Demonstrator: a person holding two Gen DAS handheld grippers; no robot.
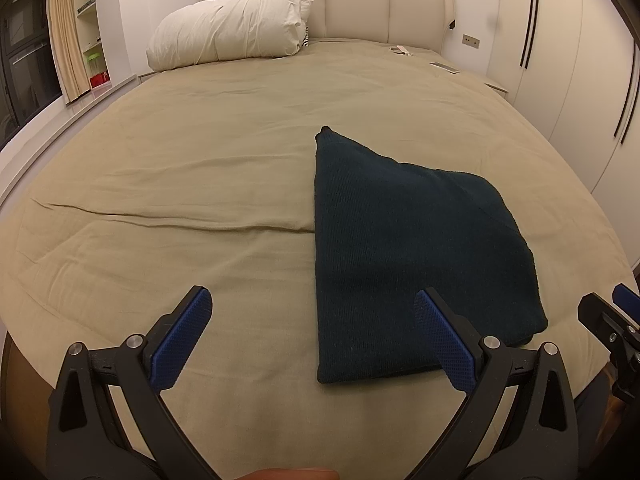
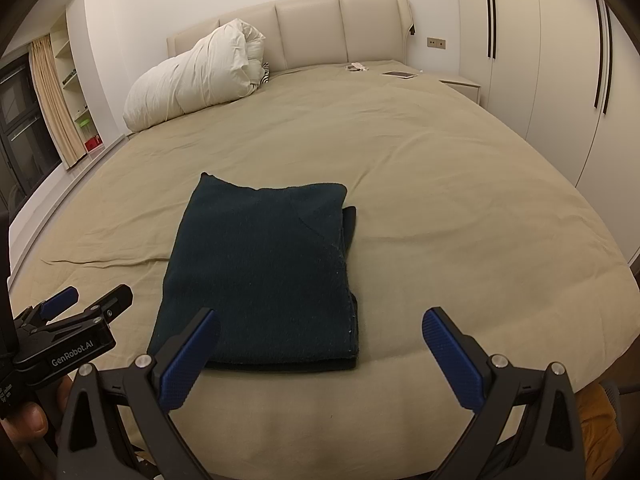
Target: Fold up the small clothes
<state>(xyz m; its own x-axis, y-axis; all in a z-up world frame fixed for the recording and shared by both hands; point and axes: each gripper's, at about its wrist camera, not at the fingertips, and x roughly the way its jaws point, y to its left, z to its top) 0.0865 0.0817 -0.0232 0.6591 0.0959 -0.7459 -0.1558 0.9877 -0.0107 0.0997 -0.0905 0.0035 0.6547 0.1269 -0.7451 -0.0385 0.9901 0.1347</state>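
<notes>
Left claw: my left claw [image 1: 312,334] is spread wide and empty, hovering above the near edge of the bed; its right finger [image 1: 446,346] overlaps the near corner of the garment in my view, though I cannot tell whether it touches.
Right claw: my right claw [image 2: 320,356] is also spread wide, holding nothing, low over the near edge of the bed, with its left finger [image 2: 188,360] in front of the garment's near left corner.
Garment: the dark green knit garment [image 2: 260,272] lies folded into a rough rectangle on the bed, near the front edge; a lower layer peeks out along its right side and near edge.
Bed: the bed [image 2: 440,200] is covered by a tan sheet with a long crease running left from the garment.
Duvet: a bundled white duvet [image 1: 228,26] sits at the far left by the padded headboard [image 1: 356,0], well apart from the garment.
Far corner: small flat items [image 2: 400,74] rest near the headboard on the right; I cannot tell what they are.
Hand: a thumb [image 2: 26,420] grips the left claw's handle at the lower left of my right view.
</notes>
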